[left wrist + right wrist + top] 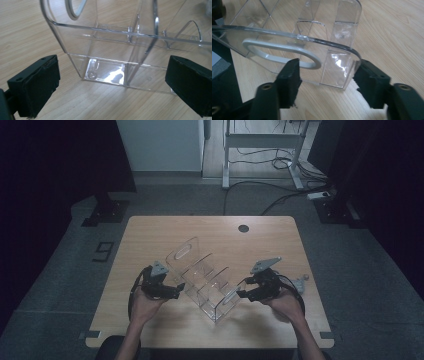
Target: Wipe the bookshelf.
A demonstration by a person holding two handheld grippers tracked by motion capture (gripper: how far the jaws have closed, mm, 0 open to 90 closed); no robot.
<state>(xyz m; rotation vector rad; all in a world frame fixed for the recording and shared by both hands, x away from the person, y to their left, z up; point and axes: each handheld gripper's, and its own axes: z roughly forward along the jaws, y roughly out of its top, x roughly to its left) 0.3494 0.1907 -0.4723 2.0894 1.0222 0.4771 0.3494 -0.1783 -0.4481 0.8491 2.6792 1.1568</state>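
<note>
Clear acrylic divided organizer (202,280) sits mid-table on the light wooden table (150,232), angled. Left gripper (172,291) at its left end, jaws wide apart, nothing pinched. Right gripper (243,294) jaws straddle its right end panel with the grey oval handle cutout (284,52); can't tell if pads are pressing

My forearms reach in from the near edge, each hand gripping a black two-jaw gripper: left gripper (175,291) jaws spread wide, right gripper (241,294) jaws partly closed, both pointing inward.
</note>
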